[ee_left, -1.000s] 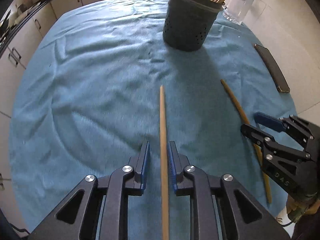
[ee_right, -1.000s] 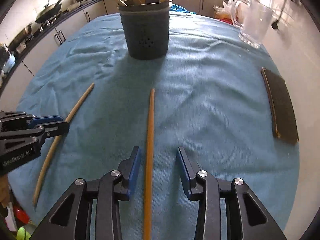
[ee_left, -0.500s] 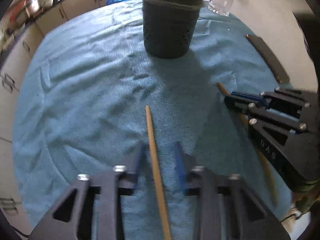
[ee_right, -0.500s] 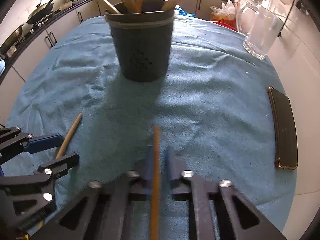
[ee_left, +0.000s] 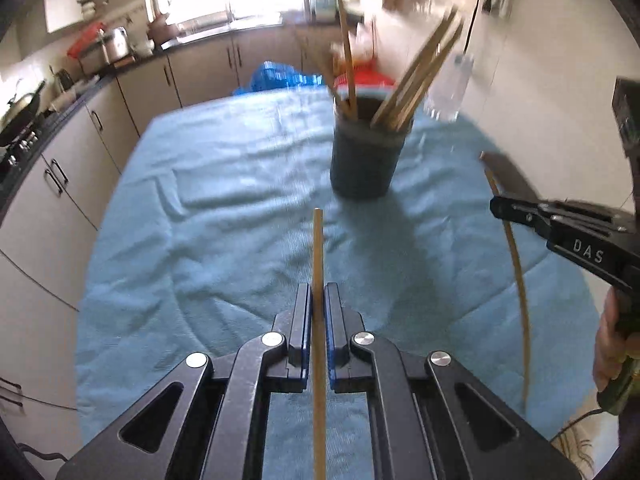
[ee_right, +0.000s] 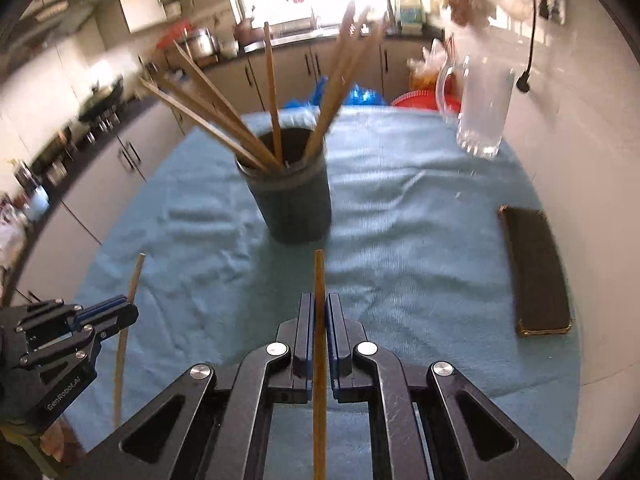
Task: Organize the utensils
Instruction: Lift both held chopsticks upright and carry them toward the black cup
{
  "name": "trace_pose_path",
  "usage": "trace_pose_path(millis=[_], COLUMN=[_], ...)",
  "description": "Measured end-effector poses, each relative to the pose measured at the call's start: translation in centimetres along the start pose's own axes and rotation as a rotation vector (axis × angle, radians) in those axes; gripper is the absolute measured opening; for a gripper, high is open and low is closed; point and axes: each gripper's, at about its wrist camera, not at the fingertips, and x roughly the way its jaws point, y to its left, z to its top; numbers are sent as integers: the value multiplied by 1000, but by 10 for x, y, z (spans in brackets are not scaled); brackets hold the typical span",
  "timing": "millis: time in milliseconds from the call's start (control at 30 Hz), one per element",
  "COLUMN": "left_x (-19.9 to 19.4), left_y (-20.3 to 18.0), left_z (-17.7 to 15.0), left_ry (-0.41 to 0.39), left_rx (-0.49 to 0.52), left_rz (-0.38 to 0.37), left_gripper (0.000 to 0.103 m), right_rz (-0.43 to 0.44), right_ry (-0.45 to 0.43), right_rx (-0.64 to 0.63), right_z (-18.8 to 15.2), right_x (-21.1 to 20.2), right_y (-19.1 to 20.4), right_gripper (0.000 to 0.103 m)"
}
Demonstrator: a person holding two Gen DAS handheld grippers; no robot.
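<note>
My left gripper (ee_left: 318, 290) is shut on a wooden chopstick (ee_left: 318, 248) that points toward the dark utensil holder (ee_left: 366, 160), lifted off the blue cloth. In the right wrist view my right gripper (ee_right: 319, 300) is shut on a second wooden chopstick (ee_right: 319, 276), also raised and aimed at the holder (ee_right: 294, 204). Several wooden sticks stand in the holder. Each gripper shows at the side of the other's view: the right gripper (ee_left: 498, 204) with its stick (ee_left: 516, 264), the left gripper (ee_right: 130, 312) with its stick (ee_right: 130, 300).
A blue cloth (ee_left: 224, 216) covers the table. A dark phone (ee_right: 534, 268) lies at the right edge. A clear glass jug (ee_right: 484, 112) stands at the back right. Kitchen cabinets (ee_left: 76, 152) run along the left and behind.
Both grippers closed on the chopsticks that lay between their fingers and lifted them off the cloth. Both views tilted up, showing the holder's top and the kitchen.
</note>
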Motion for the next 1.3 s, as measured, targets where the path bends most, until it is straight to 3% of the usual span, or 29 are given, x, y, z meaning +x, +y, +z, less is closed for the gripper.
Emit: trace_pose_path(millis=[233,467,1300], left_x=[-45,-76,-88], left_y=[9,-3,-14], left_z=[10,0,10], left_ry=[-112,-195,-194], left_rx=[-70,-26,-14], left_rz=[-10,34,84], left_gripper=[6,6,6], right_rz=[18,30,28], right_ry=[-106,-167,-252], right_rx=[-1,-6,-6], right_z=[-3,-10,-11], right_x=[-45,-74,-105], right_y=[9,16,20], right_gripper=[6,6,6])
